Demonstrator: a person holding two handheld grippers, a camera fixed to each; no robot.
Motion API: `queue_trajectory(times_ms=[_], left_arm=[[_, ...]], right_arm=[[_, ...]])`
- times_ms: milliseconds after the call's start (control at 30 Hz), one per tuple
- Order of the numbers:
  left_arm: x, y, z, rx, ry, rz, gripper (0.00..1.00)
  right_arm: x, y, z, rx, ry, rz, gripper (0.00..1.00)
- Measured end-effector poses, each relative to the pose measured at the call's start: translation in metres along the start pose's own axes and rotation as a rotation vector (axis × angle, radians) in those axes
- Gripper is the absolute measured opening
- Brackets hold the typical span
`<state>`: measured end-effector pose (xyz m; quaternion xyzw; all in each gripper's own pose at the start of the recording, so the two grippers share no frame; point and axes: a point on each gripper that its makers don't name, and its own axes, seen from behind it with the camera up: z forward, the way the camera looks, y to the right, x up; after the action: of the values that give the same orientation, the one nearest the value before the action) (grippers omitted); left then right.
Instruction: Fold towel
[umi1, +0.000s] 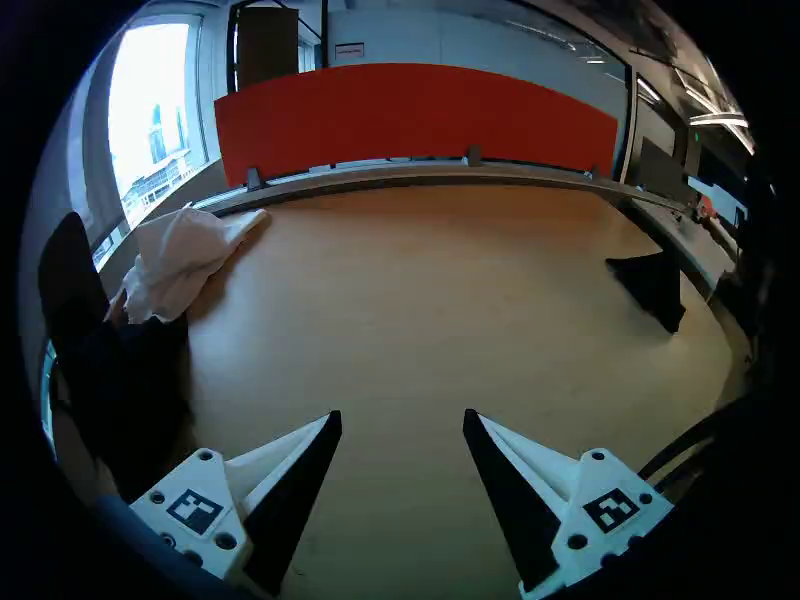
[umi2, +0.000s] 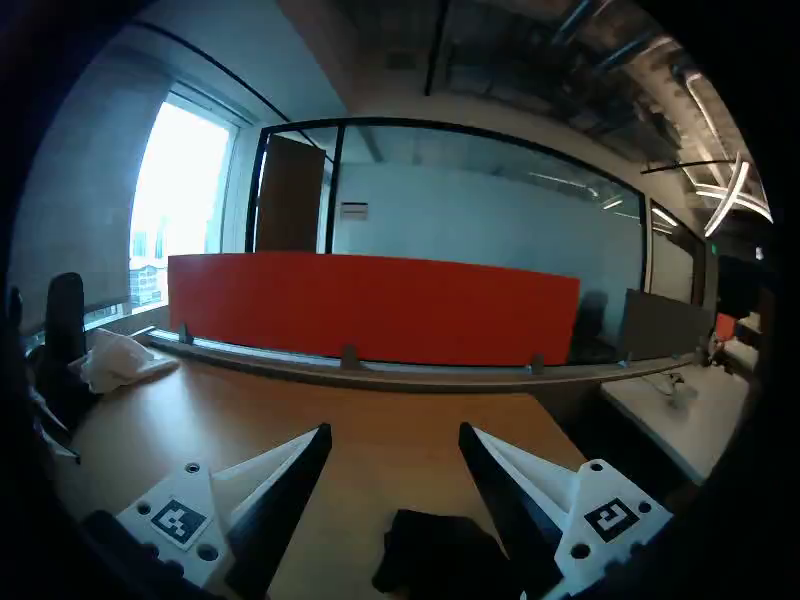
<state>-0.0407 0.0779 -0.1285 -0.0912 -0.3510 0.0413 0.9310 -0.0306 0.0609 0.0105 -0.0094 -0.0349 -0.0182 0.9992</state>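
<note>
White cloth, crumpled into a loose heap: the towel lies unfolded at about ten o'clock in the left gripper view, at the far left corner of the wooden desk, with one flap trailing toward the desk's back edge. A dark chair stands just beside it at nine o'clock. In the right gripper view the towel appears at nine o'clock as a small pale mound on the desk, near the chair and below the bright window.

The left gripper is pitched down over the bare desktop at six o'clock, its two black-faced fingers spread wide with nothing between them, well apart from the towel. The right gripper is held more level, facing the red divider at twelve o'clock; its fingers are likewise spread. A black object lies low at six o'clock near its fingers; whether it touches them cannot be told. In the left gripper view the red divider spans twelve o'clock, and a dark wedge-shaped object of uncertain identity sits on the desk at three o'clock.
</note>
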Motion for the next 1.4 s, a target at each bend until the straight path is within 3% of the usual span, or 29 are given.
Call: queue_trajectory(times_ms=[300,933,1400], left_arm=[[0.001,-0.013,0.000,0.026,0.037,-0.023,0.90],[0.001,-0.050,0.010,0.111,0.185,-0.073,0.90],[0.002,-0.054,0.019,0.125,0.282,-0.078,0.90]], right_arm=[[-0.013,-0.010,0.011,-0.011,0.037,0.024,0.99],[-0.081,-0.038,0.031,0.013,0.114,0.034,0.99],[-0.114,-0.035,0.036,-0.012,0.166,0.054,0.99]])
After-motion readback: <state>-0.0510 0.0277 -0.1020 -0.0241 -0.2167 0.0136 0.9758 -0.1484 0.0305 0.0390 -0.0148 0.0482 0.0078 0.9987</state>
